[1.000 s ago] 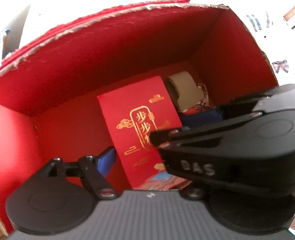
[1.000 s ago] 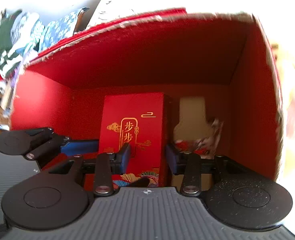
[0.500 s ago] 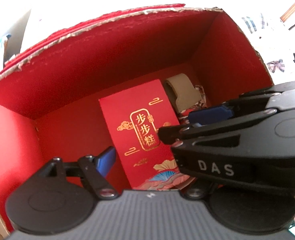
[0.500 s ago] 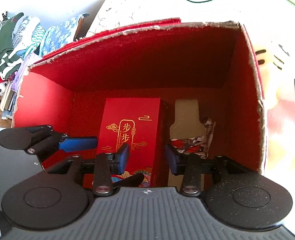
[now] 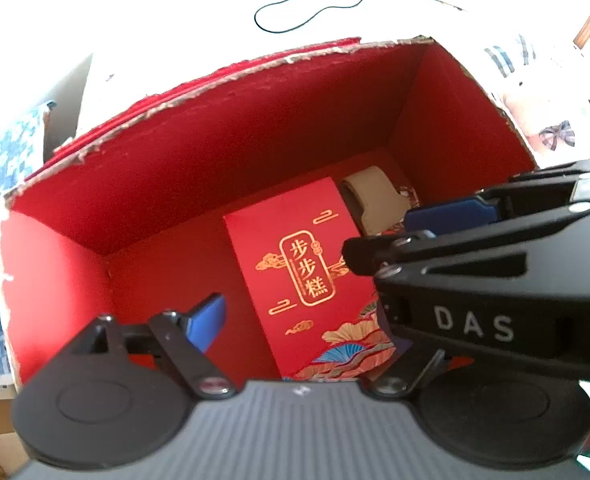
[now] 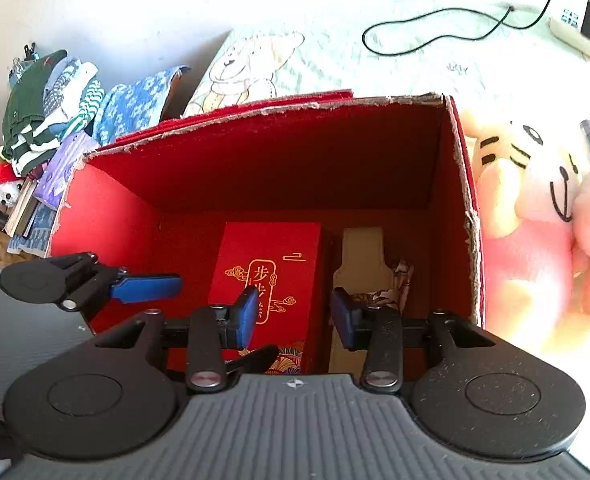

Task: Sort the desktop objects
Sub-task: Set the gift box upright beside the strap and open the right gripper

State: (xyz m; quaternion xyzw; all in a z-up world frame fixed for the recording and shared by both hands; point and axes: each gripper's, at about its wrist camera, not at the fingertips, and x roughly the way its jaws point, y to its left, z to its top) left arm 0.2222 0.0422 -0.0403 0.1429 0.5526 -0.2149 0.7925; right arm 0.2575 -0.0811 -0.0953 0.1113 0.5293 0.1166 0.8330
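The red gift packet (image 6: 269, 276) lies flat on the floor of the big red box (image 6: 295, 168), below both your tongs and touching neither. Your right gripper (image 6: 295, 314) hangs over it half apart, with nothing between its pads. Your left gripper (image 5: 311, 320) is opening, also empty; its far finger is hidden behind your right gripper. One packet, one tan tape roll (image 6: 361, 256) just beside it, and some patterned wrapping (image 6: 395, 284) fill the box. Two plush toys (image 6: 535, 216) sit outside its right wall.
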